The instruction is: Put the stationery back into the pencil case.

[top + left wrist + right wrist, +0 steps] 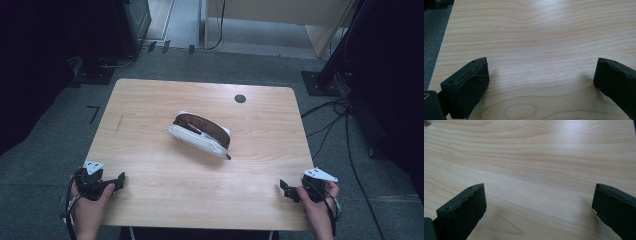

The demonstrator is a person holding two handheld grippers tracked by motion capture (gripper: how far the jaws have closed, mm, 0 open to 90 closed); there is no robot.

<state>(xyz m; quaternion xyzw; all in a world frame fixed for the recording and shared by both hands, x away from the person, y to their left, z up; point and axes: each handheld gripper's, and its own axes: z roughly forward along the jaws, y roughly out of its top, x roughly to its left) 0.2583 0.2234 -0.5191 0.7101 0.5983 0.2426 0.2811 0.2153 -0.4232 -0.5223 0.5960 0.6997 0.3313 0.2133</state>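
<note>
Pencil case [201,133], long axis diagonal, seemingly unzipped

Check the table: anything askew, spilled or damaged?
Nothing spilled or visibly damaged. The pencil case lies skewed to the table edges, its top gaping open with something pen-like inside. Left gripper and right gripper sit open at the near corners, well apart from it.

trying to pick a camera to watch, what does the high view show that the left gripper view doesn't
High view alone: an open pencil case lying mid-table with a pen inside, both hands with the left gripper and right gripper at the near corners, a dark round spot near the far edge, and the floor. Left gripper view alone: its two black jaws close up, spread wide over bare wood. Both: the wooden table.
</note>
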